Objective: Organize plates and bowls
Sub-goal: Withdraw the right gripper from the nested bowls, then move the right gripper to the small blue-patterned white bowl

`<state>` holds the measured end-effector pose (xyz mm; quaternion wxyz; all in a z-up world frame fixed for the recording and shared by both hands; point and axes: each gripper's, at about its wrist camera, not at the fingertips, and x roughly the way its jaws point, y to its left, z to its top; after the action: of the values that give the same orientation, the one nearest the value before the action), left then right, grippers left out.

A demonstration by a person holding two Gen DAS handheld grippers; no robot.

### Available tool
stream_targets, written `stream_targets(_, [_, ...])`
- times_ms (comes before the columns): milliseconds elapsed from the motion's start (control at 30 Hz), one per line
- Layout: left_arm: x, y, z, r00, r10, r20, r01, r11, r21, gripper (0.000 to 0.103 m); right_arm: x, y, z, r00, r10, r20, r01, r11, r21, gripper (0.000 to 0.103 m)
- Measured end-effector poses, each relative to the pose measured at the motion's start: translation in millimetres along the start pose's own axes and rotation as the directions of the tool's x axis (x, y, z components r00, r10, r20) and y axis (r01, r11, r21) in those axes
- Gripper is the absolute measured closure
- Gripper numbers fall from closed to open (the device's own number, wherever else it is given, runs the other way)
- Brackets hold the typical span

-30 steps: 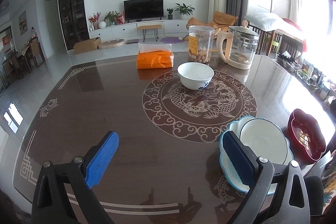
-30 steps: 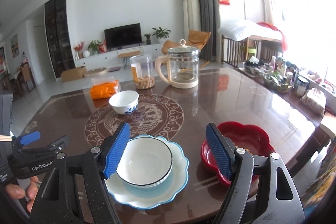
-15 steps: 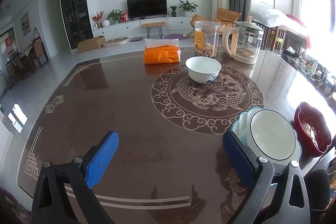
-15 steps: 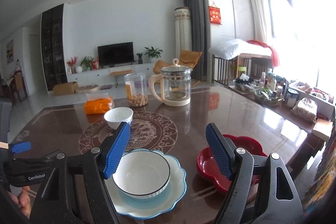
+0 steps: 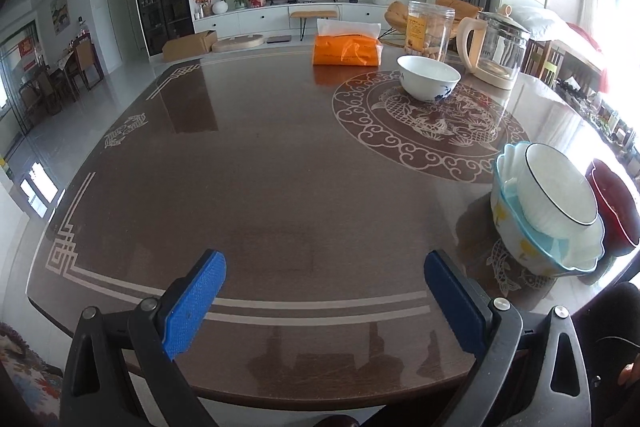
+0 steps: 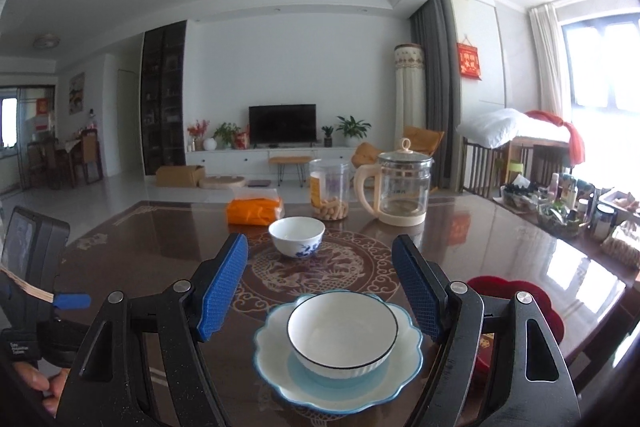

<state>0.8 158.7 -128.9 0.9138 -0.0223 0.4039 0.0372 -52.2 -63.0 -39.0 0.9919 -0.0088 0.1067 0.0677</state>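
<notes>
A white bowl with a black rim sits inside a scalloped light-blue dish near the table's front right edge. A red flower-shaped dish lies just right of it. A small white bowl with blue painting stands on the dragon medallion farther back. My right gripper is open and empty, hovering above the stacked bowl. My left gripper is open and empty over the table's near edge, left of the stack; it shows at the left of the right wrist view.
The dark wooden table carries an orange tissue pack, a clear jar of snacks and a glass kettle at the back. A cluttered shelf runs along the right side.
Both grippers have drawn back toward the near edge and tilted up; the views show more of the room. The bowls and dishes have not moved.
</notes>
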Motion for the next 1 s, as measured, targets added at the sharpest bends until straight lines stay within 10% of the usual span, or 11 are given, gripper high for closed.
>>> stream_targets(367, [15, 34, 6, 0.999, -0.045, -0.014, 0.044, 0.995, -0.089, 0.004, 26, 20, 0, 0.939, 0.298, -0.17, -0.274, 0.95, 0.15, 0.025])
stream_targets(500, [24, 33, 22, 0.994, -0.107, -0.022, 0.104, 0.989, -0.102, 0.004, 56, 13, 8, 0.926, 0.274, -0.261, -0.225, 0.953, 0.203, 0.025])
stream_targets(767, [64, 26, 98, 0.959, -0.279, -0.054, 0.27, 0.954, -0.134, 0.004, 132, 1, 15, 0.823, 0.376, -0.426, -0.18, 0.883, 0.433, 0.025])
stream_targets(1000, [131, 13, 188, 0.943, -0.314, -0.108, 0.294, 0.941, -0.167, 0.004, 245, -50, 35, 0.772, 0.445, -0.454, 0.016, 0.7, 0.714, 0.024])
